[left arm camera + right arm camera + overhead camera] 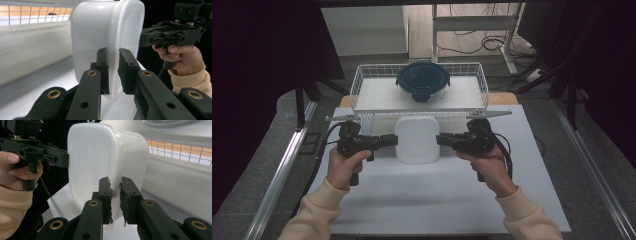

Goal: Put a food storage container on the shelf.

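A white plastic container [417, 140] with rounded corners hangs between my two grippers, just in front of the wire basket. My left gripper [394, 140] is shut on its left rim, and my right gripper [439, 140] is shut on its right rim. In the left gripper view the jaws pinch the thin rim of the container [100, 30] at the left gripper [112, 53], with the right gripper [150, 37] at the far edge. In the right gripper view the right gripper [115, 182] clamps the rim of the container [95, 152], and the left gripper [60, 157] holds the opposite side.
A white wire basket [357, 85] stands at the back of the table, holding a round container with a dark blue lid [423, 80]. A white board [437, 200] covers the table under my hands. Metal rails run along both sides.
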